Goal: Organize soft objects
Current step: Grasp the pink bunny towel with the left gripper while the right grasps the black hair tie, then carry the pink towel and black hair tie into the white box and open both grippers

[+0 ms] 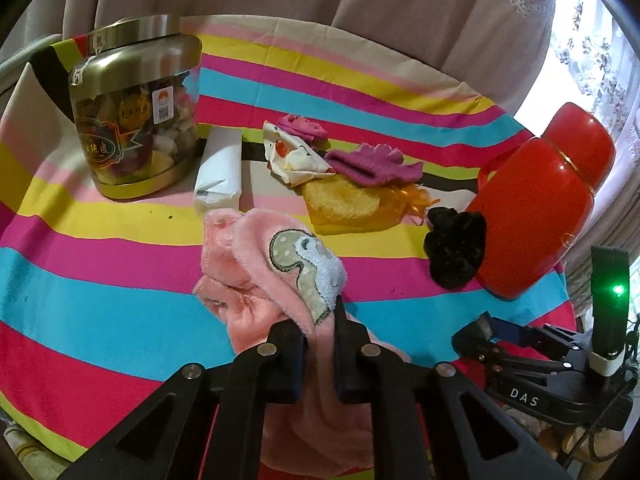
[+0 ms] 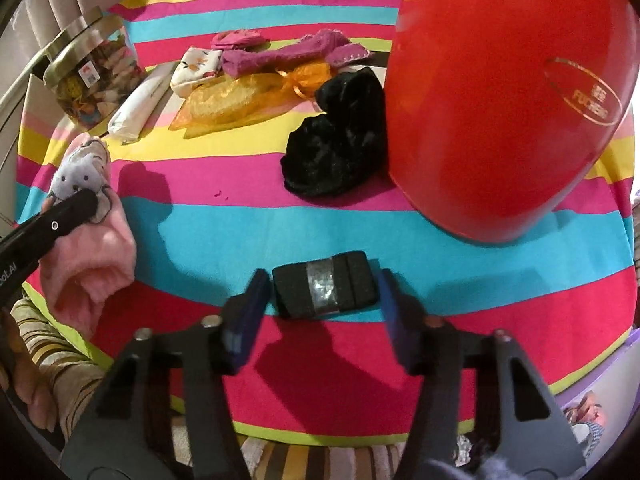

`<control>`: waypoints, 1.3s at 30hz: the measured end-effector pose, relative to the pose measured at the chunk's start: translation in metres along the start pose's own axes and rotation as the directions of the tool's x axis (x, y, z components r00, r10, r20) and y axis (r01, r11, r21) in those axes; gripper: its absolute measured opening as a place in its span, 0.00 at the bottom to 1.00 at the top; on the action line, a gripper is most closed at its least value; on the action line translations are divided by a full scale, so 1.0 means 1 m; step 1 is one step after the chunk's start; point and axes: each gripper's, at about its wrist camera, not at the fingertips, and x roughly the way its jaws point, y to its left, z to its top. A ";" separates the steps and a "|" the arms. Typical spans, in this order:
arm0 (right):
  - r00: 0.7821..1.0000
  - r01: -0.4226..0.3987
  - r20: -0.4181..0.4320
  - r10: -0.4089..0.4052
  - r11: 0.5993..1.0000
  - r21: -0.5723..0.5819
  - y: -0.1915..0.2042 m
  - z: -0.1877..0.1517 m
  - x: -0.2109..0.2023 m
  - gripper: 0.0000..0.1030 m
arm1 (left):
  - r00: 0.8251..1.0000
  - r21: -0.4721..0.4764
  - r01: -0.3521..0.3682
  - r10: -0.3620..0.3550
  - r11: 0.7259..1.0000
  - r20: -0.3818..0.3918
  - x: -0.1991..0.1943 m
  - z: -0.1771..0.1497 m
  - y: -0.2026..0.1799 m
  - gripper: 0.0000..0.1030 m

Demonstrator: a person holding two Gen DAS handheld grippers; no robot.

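Now my left hand-held gripper [image 1: 318,332] clamps the pink cloth [image 1: 260,268]; my right hand-held gripper [image 2: 324,300], jaws apart, straddles the black bundle [image 2: 325,289] lying crosswise.

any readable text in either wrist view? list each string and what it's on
"DAS": white letters on the right gripper body, seen from the left wrist view.
"FUCHENG": in the gold oval emblem on the red flask; the characters above it are too blurred to read.
"ot.AI": partly cut off, on the left gripper arm, in the right wrist view.
Jar: gold labels and a small white sticker carry print, too small and blurred to read.
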 end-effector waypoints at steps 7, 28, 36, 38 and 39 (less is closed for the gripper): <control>0.999 -0.008 0.034 0.007 1.000 0.017 -0.003 -0.004 -0.008 0.50 | 0.999 0.008 0.019 -0.019 1.000 0.039 -0.010 -0.002 -0.002 0.11; 0.970 0.057 0.228 -0.084 0.991 0.123 -0.054 -0.050 -0.100 0.50 | 0.984 0.083 0.128 -0.137 0.988 0.112 -0.074 -0.019 -0.064 0.11; 0.965 0.064 0.232 -0.118 0.972 0.226 -0.110 -0.093 -0.136 0.50 | 0.966 0.171 0.245 -0.256 0.954 0.046 -0.078 -0.037 -0.132 0.11; 0.965 0.078 0.224 -0.137 0.964 0.256 -0.127 -0.104 -0.143 0.50 | 0.959 0.187 0.270 -0.280 0.945 0.034 -0.079 -0.040 -0.146 0.11; 0.964 0.081 0.221 -0.147 0.956 0.281 -0.138 -0.110 -0.148 0.50 | 0.955 0.198 0.284 -0.295 0.938 0.026 -0.080 -0.042 -0.155 0.11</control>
